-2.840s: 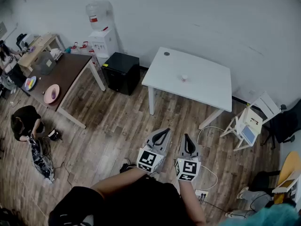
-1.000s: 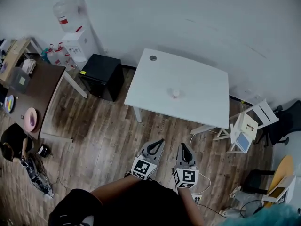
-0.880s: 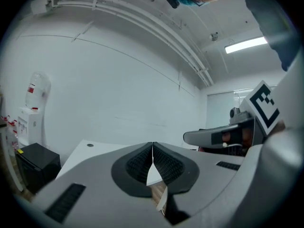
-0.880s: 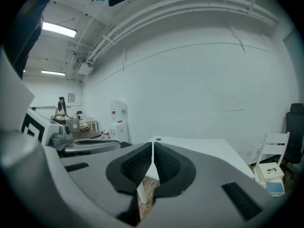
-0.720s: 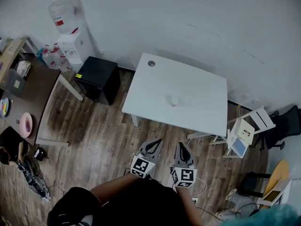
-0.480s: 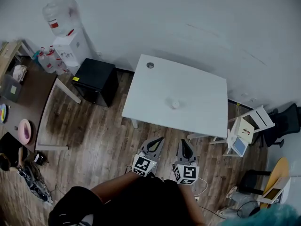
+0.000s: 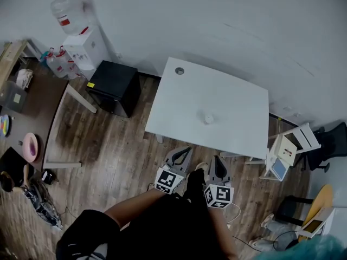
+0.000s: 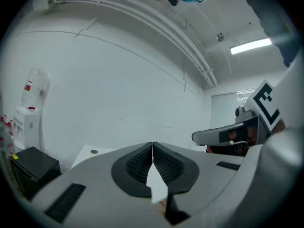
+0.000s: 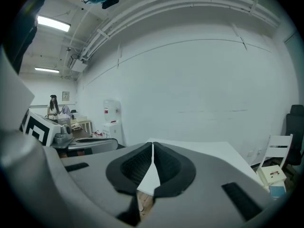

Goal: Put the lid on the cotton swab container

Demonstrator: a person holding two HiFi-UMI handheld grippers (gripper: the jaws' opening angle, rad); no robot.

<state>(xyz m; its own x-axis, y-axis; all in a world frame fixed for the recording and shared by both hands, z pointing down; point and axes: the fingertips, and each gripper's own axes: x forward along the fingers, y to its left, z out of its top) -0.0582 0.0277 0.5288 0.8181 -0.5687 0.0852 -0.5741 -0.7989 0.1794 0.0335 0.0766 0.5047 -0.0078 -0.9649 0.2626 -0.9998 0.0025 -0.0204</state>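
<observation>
Presently, the grey left claw and grey right claw are held side by side, roughly level, jaws pressed together and empty, short of the white rectangular desk.

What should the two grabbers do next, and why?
Probably move both forward to the white table. The left gripper and right gripper are shut and empty, over the wood floor, short of the table's near edge. The small white object, likely the swab container, sits mid-table, out of reach.
</observation>
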